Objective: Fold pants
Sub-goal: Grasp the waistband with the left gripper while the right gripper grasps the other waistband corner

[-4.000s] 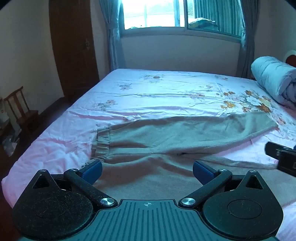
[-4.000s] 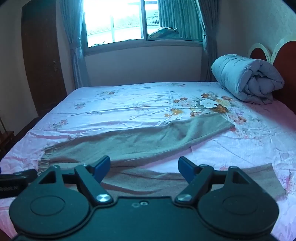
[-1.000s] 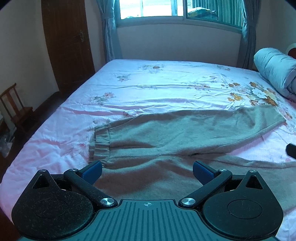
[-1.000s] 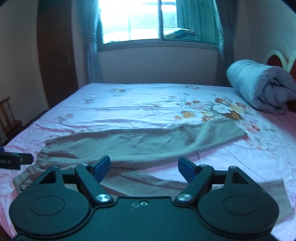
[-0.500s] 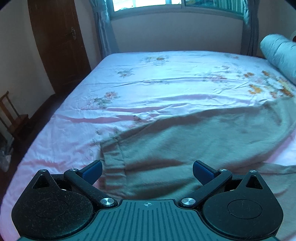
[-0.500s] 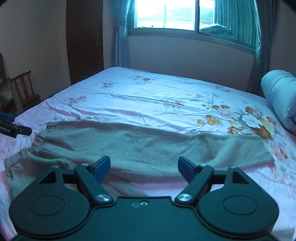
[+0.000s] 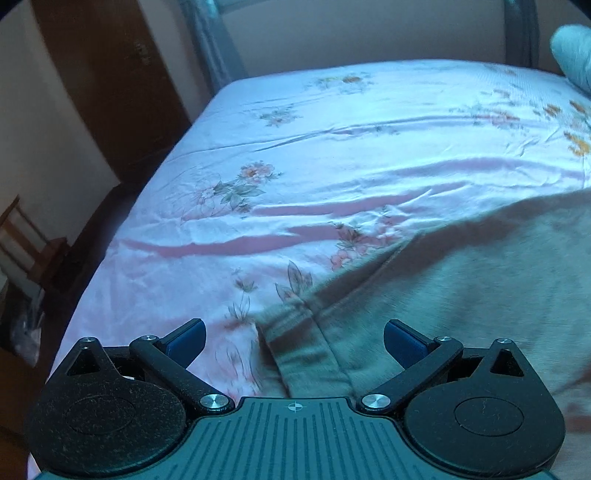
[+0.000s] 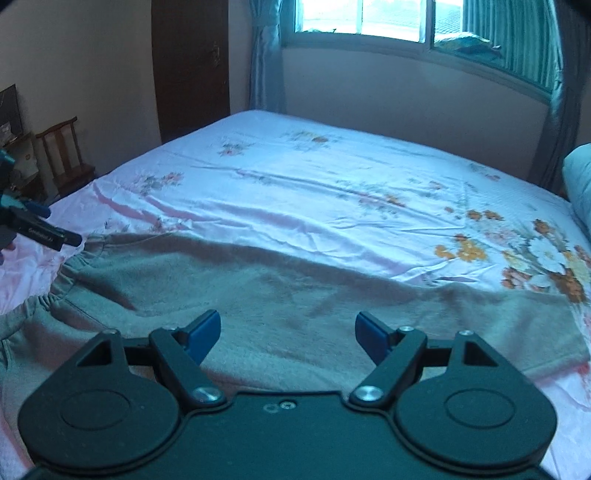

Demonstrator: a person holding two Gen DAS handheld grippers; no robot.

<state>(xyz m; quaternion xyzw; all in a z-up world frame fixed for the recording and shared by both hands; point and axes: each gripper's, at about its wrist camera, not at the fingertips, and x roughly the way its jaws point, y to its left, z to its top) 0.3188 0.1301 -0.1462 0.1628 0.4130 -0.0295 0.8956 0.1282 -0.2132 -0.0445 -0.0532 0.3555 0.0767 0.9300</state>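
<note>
Grey-green pants (image 8: pixel 295 291) lie flat across the near part of the bed, waistband (image 8: pixel 55 284) to the left and a leg running right. In the left wrist view the waistband corner (image 7: pixel 303 343) lies between my open blue fingertips. My left gripper (image 7: pixel 294 338) is open and empty, low over that corner. It also shows in the right wrist view (image 8: pixel 44 232), at the far left beside the waistband. My right gripper (image 8: pixel 288 332) is open and empty, just above the upper leg.
The bed has a pink floral sheet (image 8: pixel 314 192). A rolled pale-blue quilt (image 8: pixel 580 177) lies at the right edge. A dark wooden door (image 8: pixel 188 62) and a small wooden chair (image 8: pixel 64 155) stand left of the bed. A window (image 8: pixel 406 18) is behind.
My left gripper has moved forward, down and left to the waistband corner. My right gripper has swung left and closer over the upper leg. Both stay open.
</note>
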